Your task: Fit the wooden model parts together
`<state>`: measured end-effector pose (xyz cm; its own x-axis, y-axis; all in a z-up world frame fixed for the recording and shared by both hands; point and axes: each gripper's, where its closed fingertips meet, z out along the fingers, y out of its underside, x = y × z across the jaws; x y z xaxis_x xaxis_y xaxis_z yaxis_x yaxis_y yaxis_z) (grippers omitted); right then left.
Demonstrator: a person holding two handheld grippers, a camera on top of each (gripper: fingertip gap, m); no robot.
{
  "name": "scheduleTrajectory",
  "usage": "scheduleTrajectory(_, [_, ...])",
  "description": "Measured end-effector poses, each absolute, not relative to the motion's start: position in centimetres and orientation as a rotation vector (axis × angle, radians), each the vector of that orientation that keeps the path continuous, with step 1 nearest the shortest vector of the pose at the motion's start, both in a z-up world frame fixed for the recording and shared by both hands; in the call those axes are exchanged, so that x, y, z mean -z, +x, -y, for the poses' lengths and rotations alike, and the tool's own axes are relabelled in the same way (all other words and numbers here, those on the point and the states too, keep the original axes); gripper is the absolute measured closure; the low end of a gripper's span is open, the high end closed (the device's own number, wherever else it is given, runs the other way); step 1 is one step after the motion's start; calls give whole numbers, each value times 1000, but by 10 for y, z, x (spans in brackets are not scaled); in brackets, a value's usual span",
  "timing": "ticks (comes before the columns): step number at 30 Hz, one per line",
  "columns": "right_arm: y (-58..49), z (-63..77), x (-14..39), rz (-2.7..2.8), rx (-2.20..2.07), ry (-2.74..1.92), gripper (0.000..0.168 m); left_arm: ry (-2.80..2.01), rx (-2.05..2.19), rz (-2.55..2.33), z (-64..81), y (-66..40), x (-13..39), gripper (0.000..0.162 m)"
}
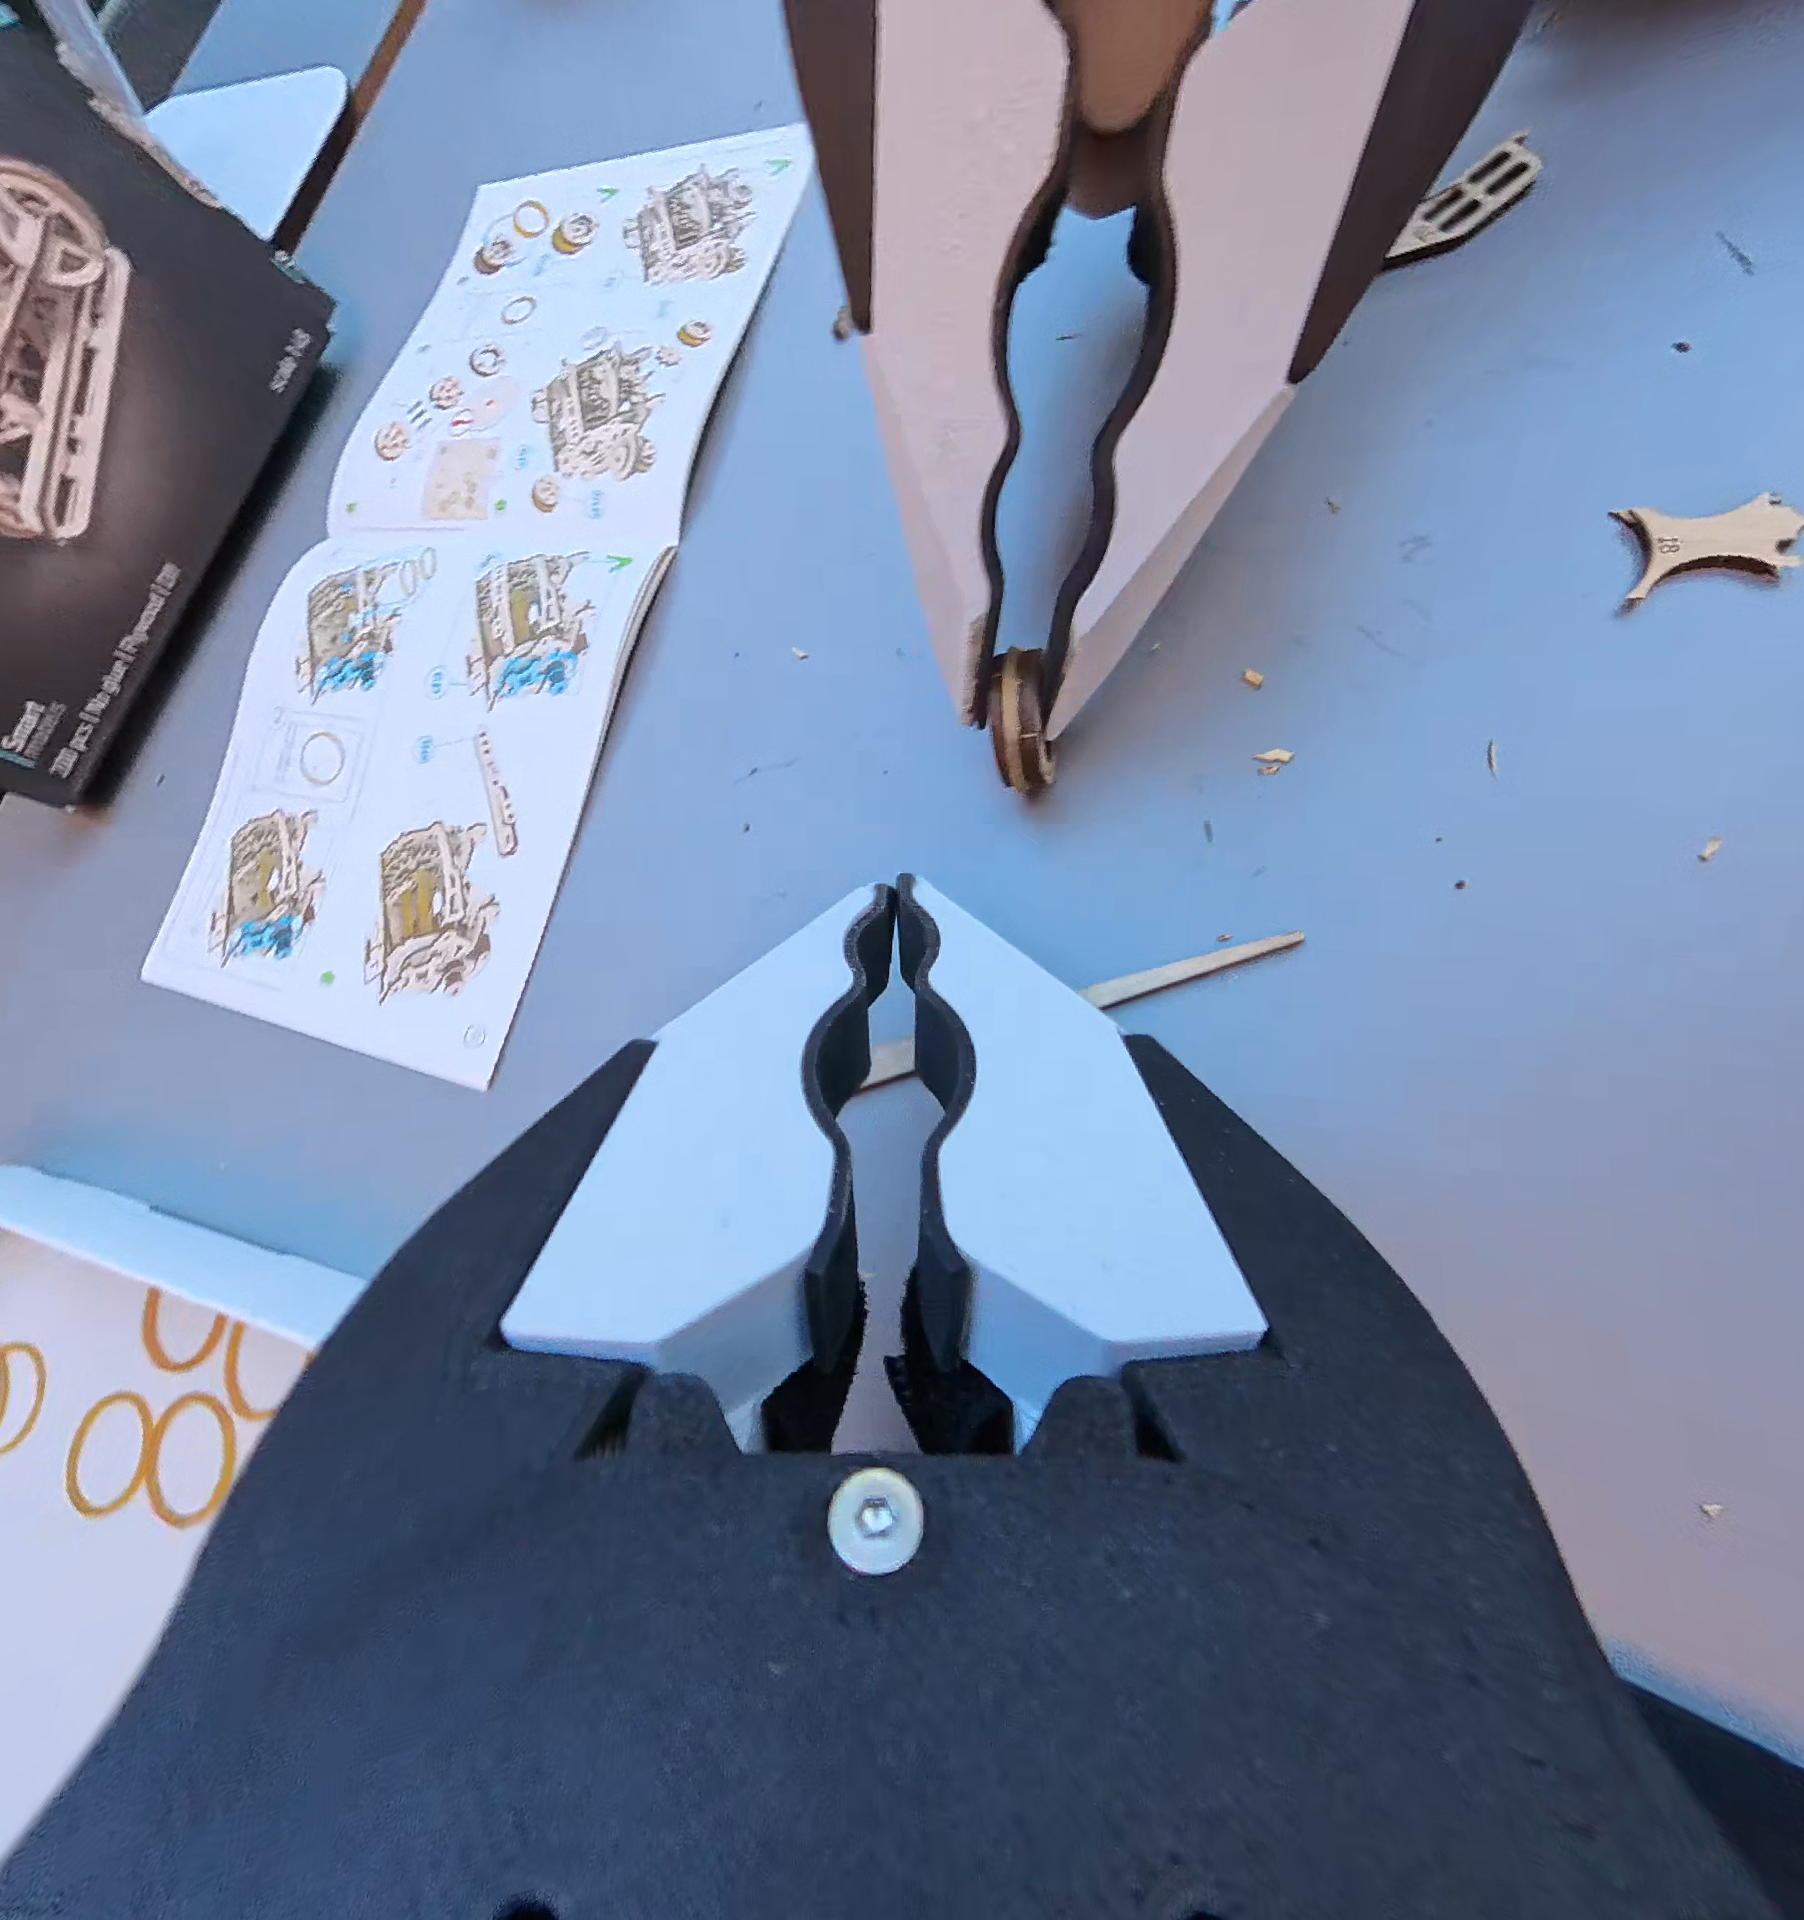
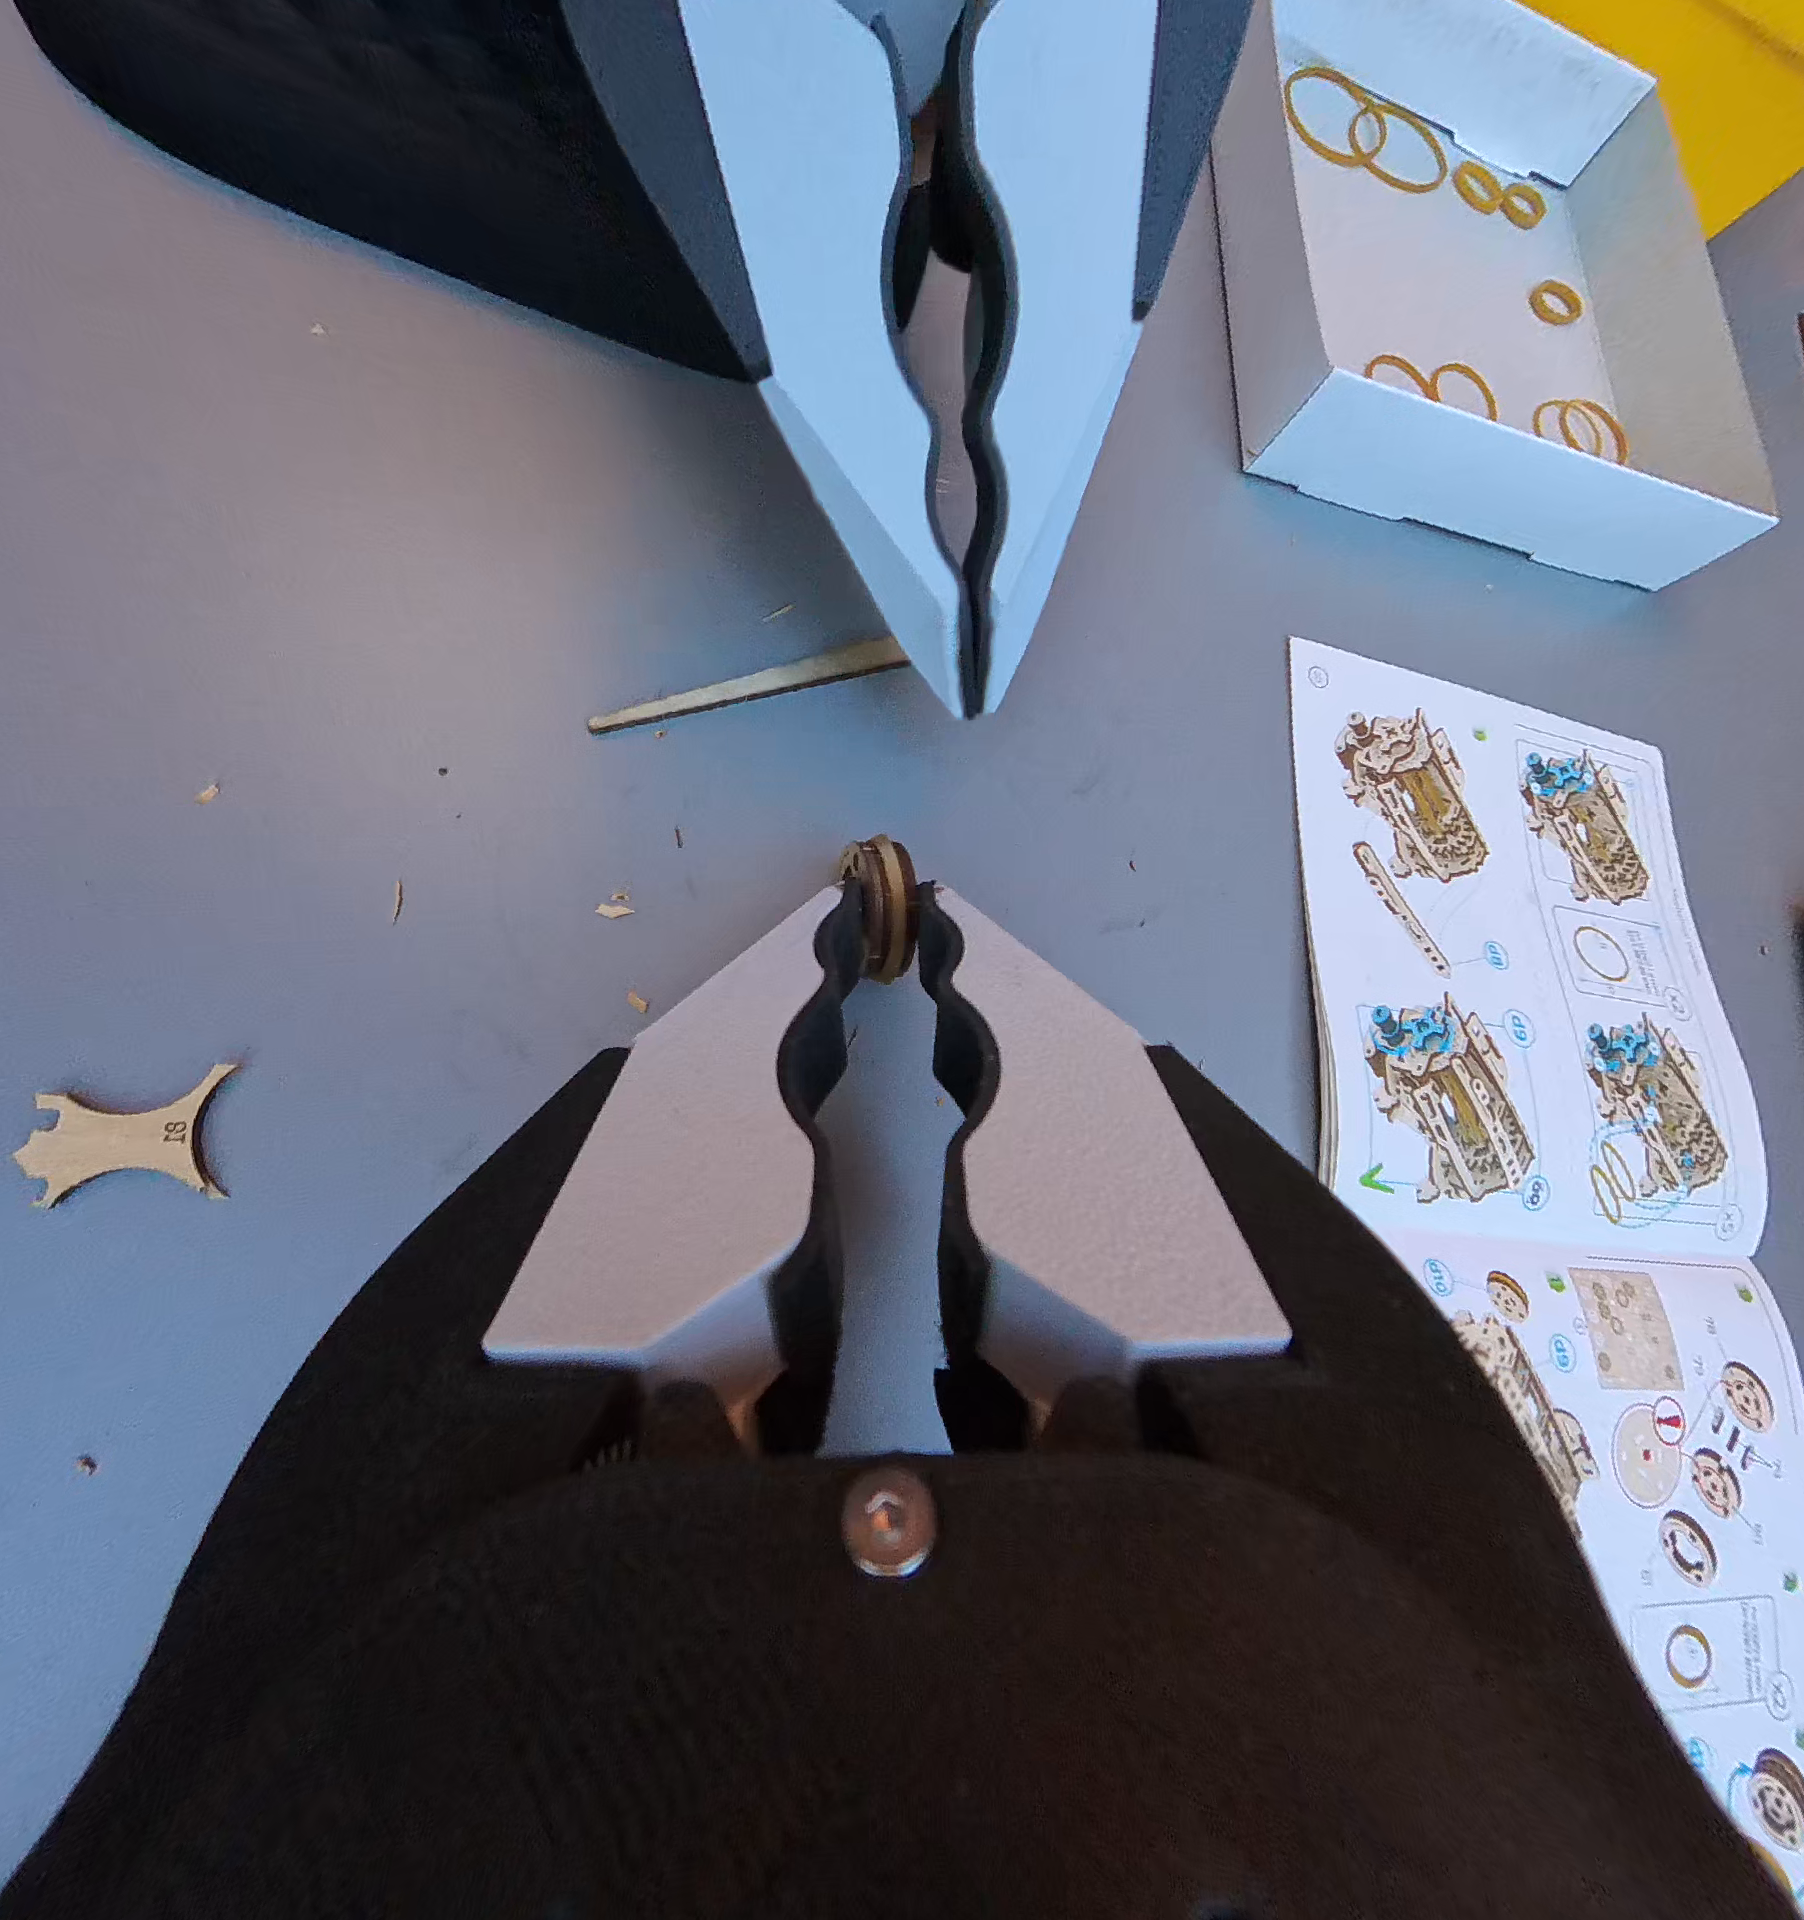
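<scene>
My right gripper (image 2: 882,902) is shut on a small round wooden wheel (image 2: 883,909), pinched edge-on at its fingertips above the grey table. The wheel also shows in the left wrist view (image 1: 1023,732), held by the right gripper (image 1: 1017,675) opposite me. My left gripper (image 1: 896,885) is shut and empty, its tips touching; it also shows in the right wrist view (image 2: 971,698). The two grippers face each other, tips a short way apart. A thin wooden stick (image 2: 742,686) lies on the table under the left gripper's tip; it also shows in the left wrist view (image 1: 1194,968).
An open instruction booklet (image 1: 482,582) lies left of my left gripper, also (image 2: 1521,1039). A white box (image 2: 1324,416) with rubber bands (image 2: 1365,130) stands nearby. A dark kit box (image 1: 98,416), a flat wooden offcut (image 1: 1708,545), a slotted wooden piece (image 1: 1474,197) and wood chips lie around. Both grippers' tips are close together, under 4 cm apart. My right tips are roughly 12 centimeters from the flat wooden offcut (image 1: 1708,545). It is also in sight in the right wrist view (image 2: 123,1139).
</scene>
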<state>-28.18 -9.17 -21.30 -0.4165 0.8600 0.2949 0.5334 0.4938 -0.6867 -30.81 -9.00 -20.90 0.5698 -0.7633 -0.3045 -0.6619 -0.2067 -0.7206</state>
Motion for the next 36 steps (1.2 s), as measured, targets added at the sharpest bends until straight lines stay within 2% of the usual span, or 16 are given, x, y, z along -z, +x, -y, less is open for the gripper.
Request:
scheduleTrajectory(1, [-282,92,213,2111,-678,-1150,160,-1935,147,-1121,89,-312,208,162])
scheduleTrajectory(7, [-279,97,220,2154,-727,-1177,161,-1889,116,-1031,84,-325,191,162])
scheduleTrajectory(36, [-297,94,221,2134,-834,-1429,161,-1928,14,-944,76,-346,187,162])
